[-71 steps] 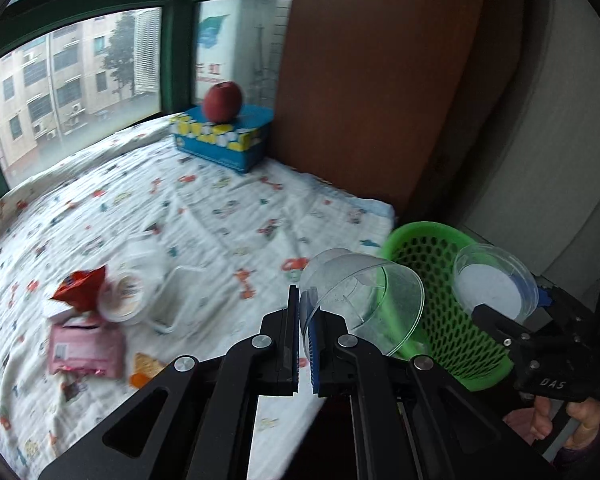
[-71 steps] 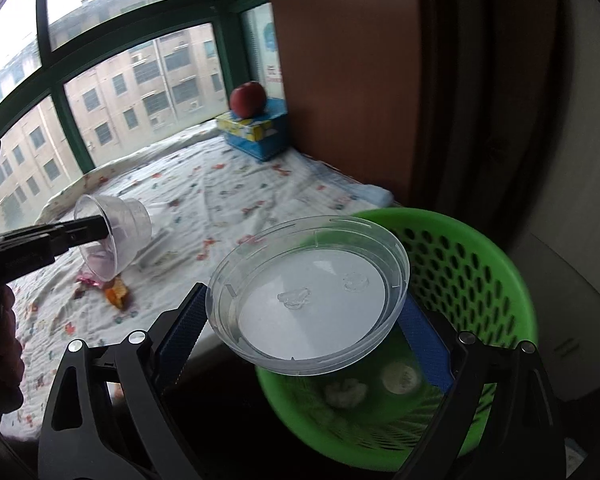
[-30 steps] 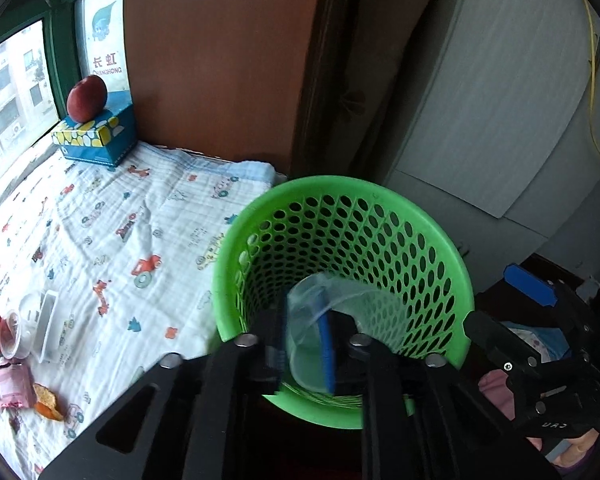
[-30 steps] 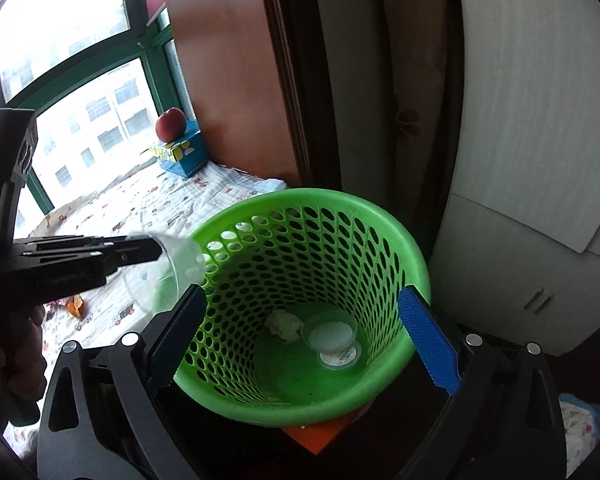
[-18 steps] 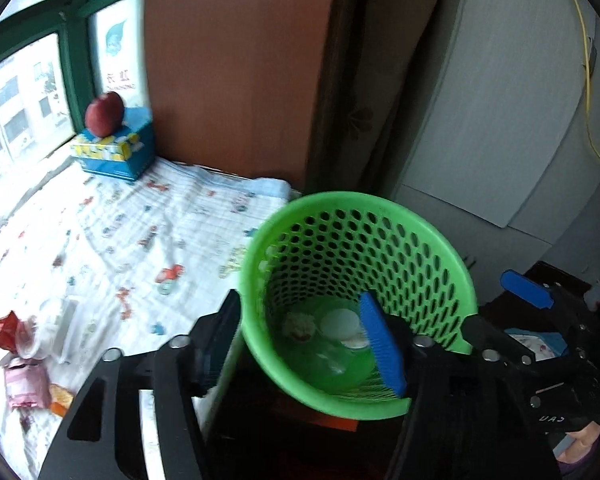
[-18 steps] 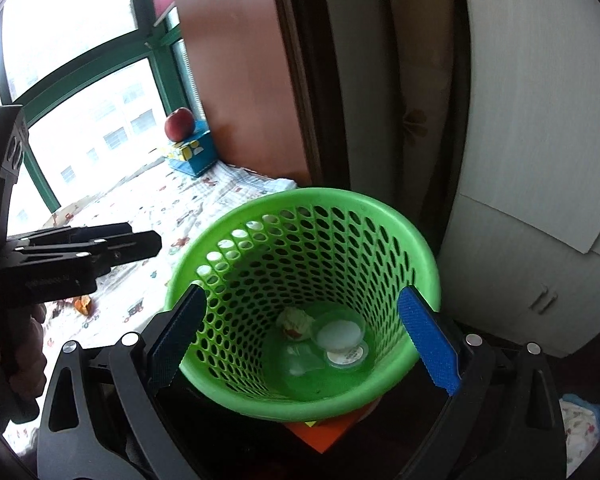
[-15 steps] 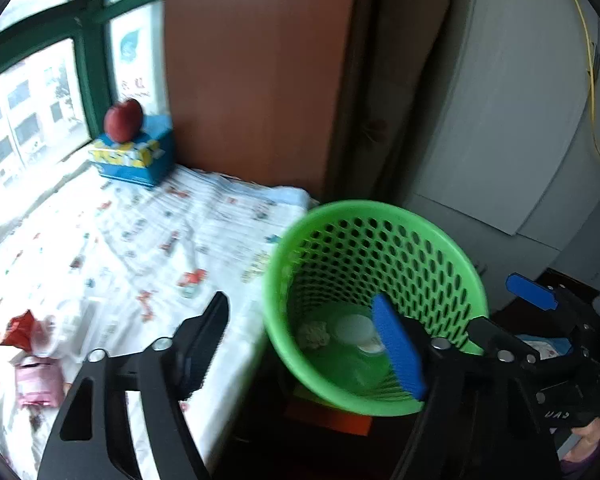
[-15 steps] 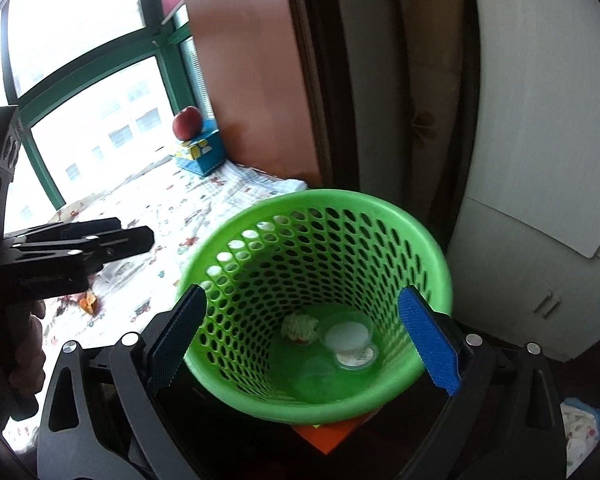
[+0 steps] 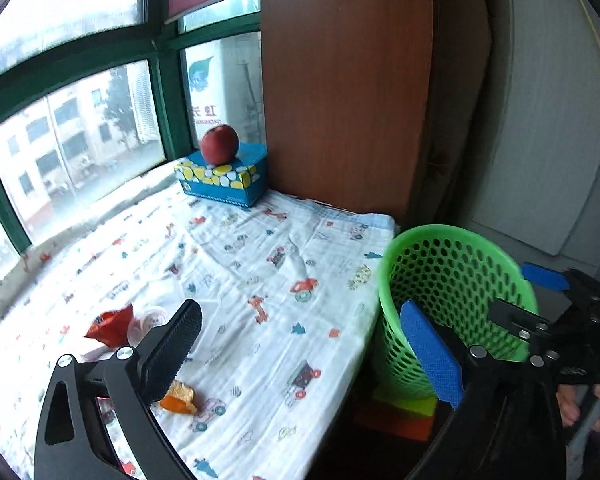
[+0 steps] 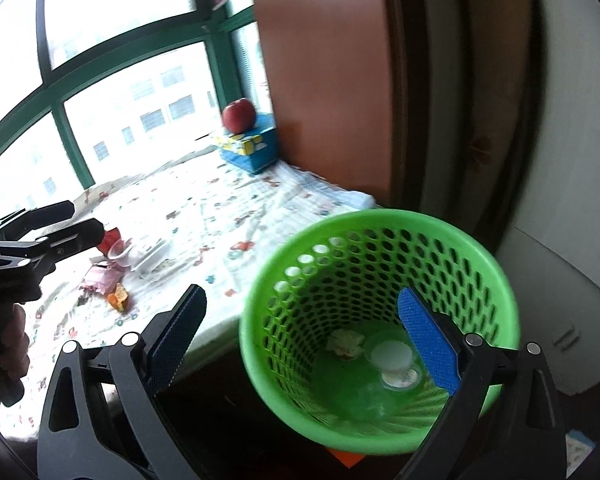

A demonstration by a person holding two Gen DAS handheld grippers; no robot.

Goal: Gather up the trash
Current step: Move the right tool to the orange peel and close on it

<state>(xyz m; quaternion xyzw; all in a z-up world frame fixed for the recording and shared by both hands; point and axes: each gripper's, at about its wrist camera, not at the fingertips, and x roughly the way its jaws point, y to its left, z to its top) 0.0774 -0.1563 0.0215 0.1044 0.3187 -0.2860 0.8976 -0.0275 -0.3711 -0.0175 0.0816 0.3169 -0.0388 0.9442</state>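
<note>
The green mesh basket (image 10: 379, 240) stands beside the bed and holds a crumpled paper (image 10: 343, 342), a white lid (image 10: 391, 356) and clear containers. My right gripper (image 10: 300, 296) hangs open above its near rim, with nothing in it. My left gripper (image 9: 300, 312) has its jaws opening wide with nothing between them, over the printed cloth (image 9: 260, 248). Trash lies on the cloth at the left: a red wrapper (image 9: 110, 326), a clear cup (image 9: 148, 320), an orange peel (image 9: 178, 396) and a pink packet (image 10: 102, 280). The basket (image 9: 455, 280) is to the right of my left gripper.
A red apple (image 9: 220, 144) sits on a blue tissue box (image 9: 224, 184) by the green-framed window. A brown wooden panel (image 9: 339, 100) rises behind the basket. An orange block (image 9: 395, 420) lies under the basket. A hand (image 9: 587, 400) holds the right gripper.
The clear cup left my left gripper and now lies in the basket. My left gripper opened wide and swung left over the cloth. The right view shifted left too.
</note>
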